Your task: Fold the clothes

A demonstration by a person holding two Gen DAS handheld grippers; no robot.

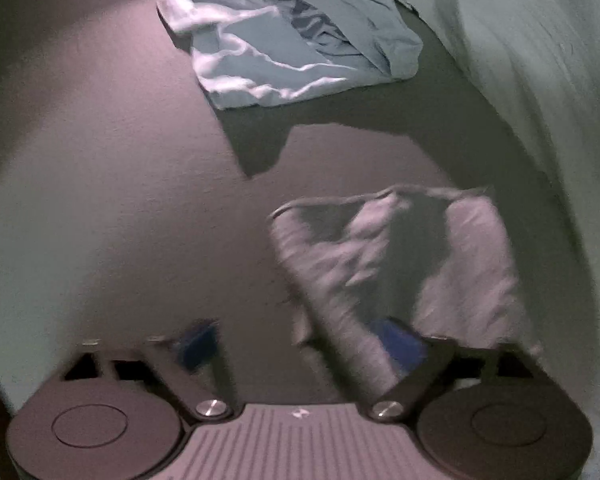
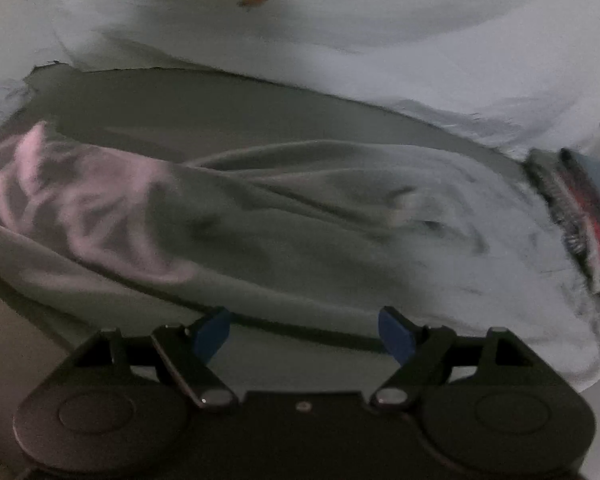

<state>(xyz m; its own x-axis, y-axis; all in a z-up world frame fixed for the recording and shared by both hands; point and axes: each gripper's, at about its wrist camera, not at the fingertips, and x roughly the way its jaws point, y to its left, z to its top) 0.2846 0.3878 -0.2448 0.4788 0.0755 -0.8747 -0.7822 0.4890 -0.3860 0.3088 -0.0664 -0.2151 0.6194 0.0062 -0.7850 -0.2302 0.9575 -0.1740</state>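
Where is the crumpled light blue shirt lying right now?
In the left wrist view the light blue shirt lies crumpled at the top centre on the dark surface, beyond the grey garment and left of the white bedding.

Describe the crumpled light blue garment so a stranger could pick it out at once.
Start from the flat grey surface in the left wrist view. At its far end lies the light blue garment, rumpled, with dark print. The nearer grey garment is plain and sits close to the left claw.

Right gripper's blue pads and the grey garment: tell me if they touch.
Apart. The right wrist view shows the right gripper open, its pads short of the grey garment's near edge, nothing between.
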